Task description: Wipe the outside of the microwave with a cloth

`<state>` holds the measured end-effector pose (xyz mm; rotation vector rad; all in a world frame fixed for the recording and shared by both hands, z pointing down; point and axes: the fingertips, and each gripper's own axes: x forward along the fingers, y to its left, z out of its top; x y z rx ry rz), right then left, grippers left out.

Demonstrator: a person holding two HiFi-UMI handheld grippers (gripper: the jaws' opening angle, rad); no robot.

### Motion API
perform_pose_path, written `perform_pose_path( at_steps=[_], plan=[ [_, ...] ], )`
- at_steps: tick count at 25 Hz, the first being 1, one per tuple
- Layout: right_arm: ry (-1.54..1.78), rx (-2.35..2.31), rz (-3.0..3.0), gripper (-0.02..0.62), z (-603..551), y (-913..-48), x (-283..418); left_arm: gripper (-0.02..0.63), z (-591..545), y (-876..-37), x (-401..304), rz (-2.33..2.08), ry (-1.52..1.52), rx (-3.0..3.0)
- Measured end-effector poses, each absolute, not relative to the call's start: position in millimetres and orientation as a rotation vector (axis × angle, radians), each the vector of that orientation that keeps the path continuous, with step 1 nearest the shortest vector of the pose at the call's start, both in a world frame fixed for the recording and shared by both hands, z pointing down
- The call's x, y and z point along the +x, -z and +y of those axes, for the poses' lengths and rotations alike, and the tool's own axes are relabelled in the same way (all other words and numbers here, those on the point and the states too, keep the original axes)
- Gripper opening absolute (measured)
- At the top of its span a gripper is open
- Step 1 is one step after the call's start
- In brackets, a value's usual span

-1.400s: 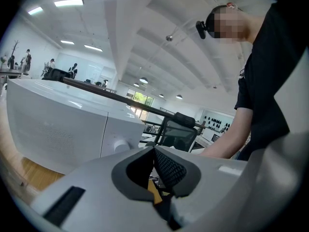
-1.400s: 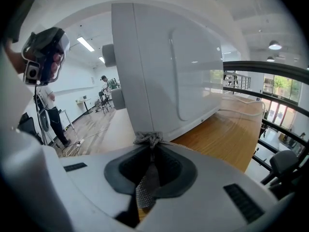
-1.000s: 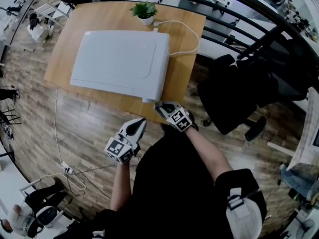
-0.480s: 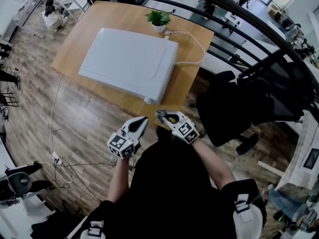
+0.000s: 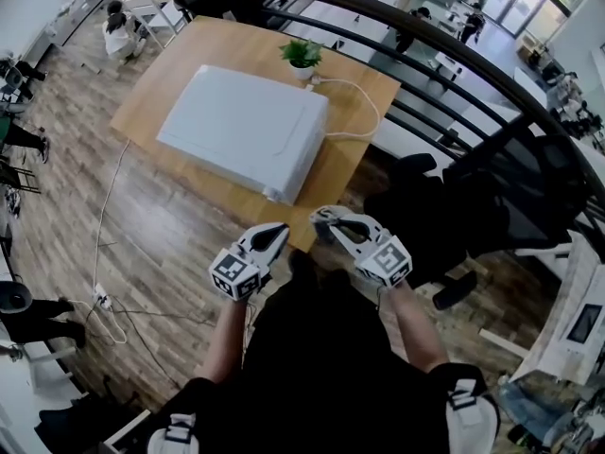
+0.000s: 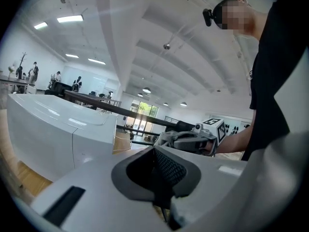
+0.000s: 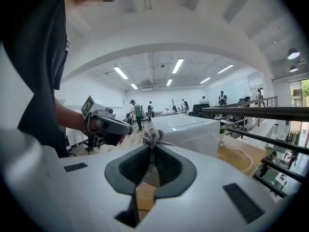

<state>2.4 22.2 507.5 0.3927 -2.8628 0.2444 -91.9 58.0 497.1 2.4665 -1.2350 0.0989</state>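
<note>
The microwave (image 5: 241, 130) sits closed on the wooden table (image 5: 364, 83), its white top and sides showing no streaks or damp patches, so nothing reveals which faces have been wiped. Near its front right corner, off the table edge and clear of the casing, the right gripper (image 5: 324, 218) is clenched on a small grey cloth (image 7: 150, 137), which bunches up at the jaw tips. The cloth touches nothing on the microwave. The left gripper (image 5: 275, 233) hangs just beside the right one, also in front of that corner. Its jaws are pressed together with nothing between them. Judging from this, the cloth is in hand but no wiping contact is being made. The top, the front door and the side panels may all still need passes, or the work may already be over; the pictures do not settle it.
</note>
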Motion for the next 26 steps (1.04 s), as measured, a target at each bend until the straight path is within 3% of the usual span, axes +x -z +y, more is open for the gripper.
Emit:
perform_pose_path(
  at_steps=[8, 26],
  plan=[
    [-0.222, 0.392, -2.922, 0.025, 28.9, -469.5, 42.3, 0.003, 71.5, -475.9, -63.6, -1.277, -0.095, 2.485],
    [-0.249, 0.257, -2.964, 0.025, 75.8, -476.8, 84.5, 0.006, 108.1, -480.9, -0.1, -1.262, -0.052, 2.468]
  ],
)
